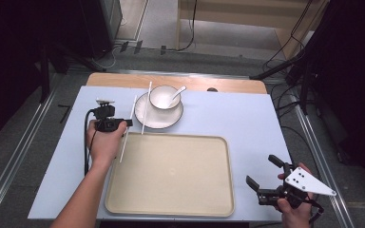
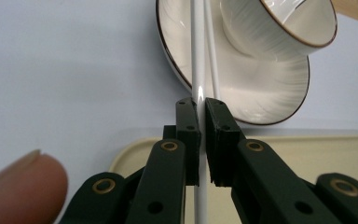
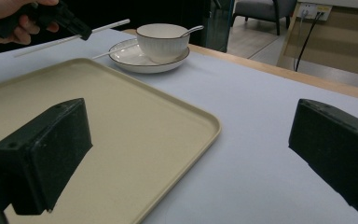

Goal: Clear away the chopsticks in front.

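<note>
Chopstick [image 2: 198,70], white and thin, clamped between the jaws of the left gripper [image 2: 201,109], carried above the table at the tray's [image 1: 171,209] far left corner. Near edge: right gripper [image 3: 186,154] idle beside the tray, jaws wide apart, holding nothing. Farther off: second chopstick [image 1: 146,107] leaning on the plate [image 1: 164,121], with bowl [image 1: 164,97] and spoon [image 1: 177,94] on it. Likely mid-carry, 1 of 2 sticks lifted. Next: lower onto the tray, level, release gently to avoid rolling.
</note>
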Tool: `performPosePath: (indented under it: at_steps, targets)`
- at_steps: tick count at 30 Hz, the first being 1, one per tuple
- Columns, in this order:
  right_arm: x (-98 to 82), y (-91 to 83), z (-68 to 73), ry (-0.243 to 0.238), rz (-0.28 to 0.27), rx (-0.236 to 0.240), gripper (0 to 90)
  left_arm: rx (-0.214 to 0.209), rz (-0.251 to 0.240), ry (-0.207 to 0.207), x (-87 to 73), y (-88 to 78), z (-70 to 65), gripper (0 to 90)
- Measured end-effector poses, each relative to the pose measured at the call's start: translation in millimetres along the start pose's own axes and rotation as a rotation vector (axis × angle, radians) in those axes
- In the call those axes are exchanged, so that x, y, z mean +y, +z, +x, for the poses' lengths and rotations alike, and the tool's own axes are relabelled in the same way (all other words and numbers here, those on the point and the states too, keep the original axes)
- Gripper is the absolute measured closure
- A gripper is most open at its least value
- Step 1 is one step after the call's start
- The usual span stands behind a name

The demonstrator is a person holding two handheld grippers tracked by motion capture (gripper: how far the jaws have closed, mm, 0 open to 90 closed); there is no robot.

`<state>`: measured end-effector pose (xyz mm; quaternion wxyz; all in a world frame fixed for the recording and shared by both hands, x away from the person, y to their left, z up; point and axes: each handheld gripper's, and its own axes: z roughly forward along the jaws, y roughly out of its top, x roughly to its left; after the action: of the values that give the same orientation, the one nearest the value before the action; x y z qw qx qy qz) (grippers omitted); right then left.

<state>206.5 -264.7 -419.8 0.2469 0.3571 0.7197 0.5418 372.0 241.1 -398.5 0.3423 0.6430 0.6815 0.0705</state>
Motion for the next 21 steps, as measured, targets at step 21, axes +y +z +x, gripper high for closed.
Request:
performPosePath:
  at_steps: [21]
  targets:
    - [0.0, -1.1, 0.8, -0.002, 0.004, -0.006, 0.0, -0.002, 0.004, -0.008, -50.4, -15.8, 6.8, 85.5]
